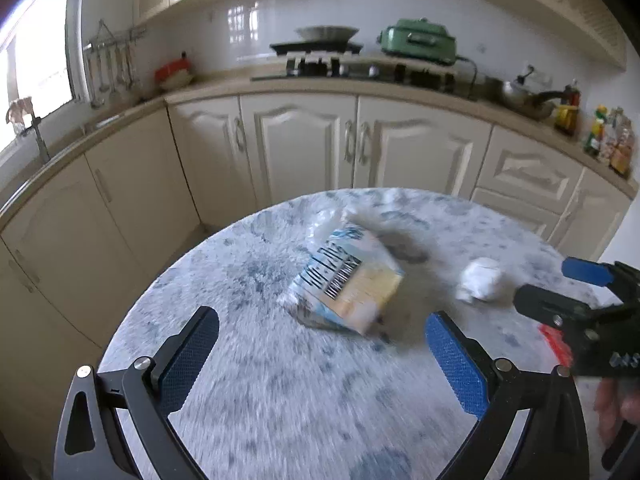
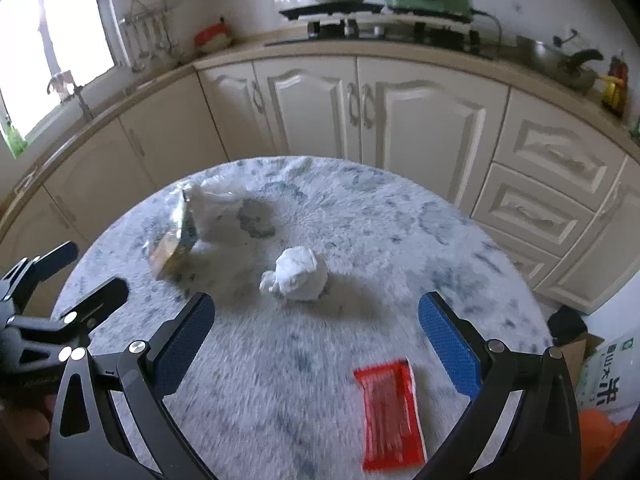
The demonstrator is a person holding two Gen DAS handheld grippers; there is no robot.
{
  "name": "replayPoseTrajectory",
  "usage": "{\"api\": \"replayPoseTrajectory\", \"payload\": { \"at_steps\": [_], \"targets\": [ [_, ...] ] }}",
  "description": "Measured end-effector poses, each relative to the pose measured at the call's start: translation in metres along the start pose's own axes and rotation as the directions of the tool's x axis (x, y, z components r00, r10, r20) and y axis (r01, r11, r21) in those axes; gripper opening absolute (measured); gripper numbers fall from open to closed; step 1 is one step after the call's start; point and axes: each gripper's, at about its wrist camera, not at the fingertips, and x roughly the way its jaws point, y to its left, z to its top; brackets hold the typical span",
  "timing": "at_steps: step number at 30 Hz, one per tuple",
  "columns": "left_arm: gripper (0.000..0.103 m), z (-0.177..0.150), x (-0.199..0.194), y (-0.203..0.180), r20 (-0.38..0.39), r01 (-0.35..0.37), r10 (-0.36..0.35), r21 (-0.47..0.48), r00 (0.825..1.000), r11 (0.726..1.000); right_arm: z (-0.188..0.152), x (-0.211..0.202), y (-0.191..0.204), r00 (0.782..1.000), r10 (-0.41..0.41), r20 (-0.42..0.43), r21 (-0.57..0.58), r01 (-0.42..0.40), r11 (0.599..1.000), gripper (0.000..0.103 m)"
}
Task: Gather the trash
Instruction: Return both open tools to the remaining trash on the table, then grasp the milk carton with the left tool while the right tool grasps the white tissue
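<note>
Trash litters the tabletop point(image 2: 280, 380): a snack bag point(image 1: 352, 284), a paper wad point(image 2: 298, 276), a red wrapper point(image 2: 390, 412). Both grippers' fingers point(image 1: 188, 354) point(image 2: 450, 350) gape wide, holding nothing.

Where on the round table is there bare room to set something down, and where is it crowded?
Free: the far right of the table, behind the crumpled tissue, and the near left, before the snack bag. Crowded: the bag-tissue middle and near right, by the red wrapper.

The round surface point(image 2: 360, 216) is white mottled with grey-blue. On it lie a white crumpled paper ball point(image 2: 296, 278), a red wrapper point(image 2: 390, 412), and a pale yellow and light-blue packet point(image 1: 352, 284) with dark lettering. Claw pads point(image 2: 448, 344) are blue.
</note>
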Motion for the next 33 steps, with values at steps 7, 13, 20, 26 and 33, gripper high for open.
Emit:
{"api": "replayPoseTrajectory", "payload": {
  "at_steps": [7, 13, 20, 26, 33],
  "targets": [
    [0.102, 0.029, 0.067, 0.001, -0.072, 0.01, -0.008, 0.03, 0.997, 1.0, 0.013, 0.036, 0.002, 0.999, 0.02, -0.045, -0.003, -0.021, 1.0, 0.098],
    [0.085, 0.036, 0.098, -0.004, -0.128, 0.068, -0.062, 0.038, 0.99, 0.997, 0.009, 0.054, 0.011, 0.996, 0.034, -0.078, -0.037, -0.037, 0.999, 0.054],
    [0.062, 0.039, 0.105, 0.01, -0.114, 0.157, -0.158, -0.019, 0.981, 0.987, 0.005, 0.051, 0.013, 0.997, 0.048, -0.061, -0.055, -0.052, 0.997, 0.033],
    [0.057, 0.034, 0.085, 0.012, -0.068, 0.156, -0.156, -0.011, 0.985, 0.988, -0.004, 0.03, 0.011, 0.997, 0.065, -0.031, -0.042, -0.066, 0.997, 0.033],
    [0.061, 0.023, 0.089, 0.014, -0.126, 0.138, -0.143, -0.047, 0.982, 0.989, -0.02, 0.008, 0.012, 0.997, 0.074, -0.028, -0.044, -0.075, 0.996, 0.033]
  ]
}}
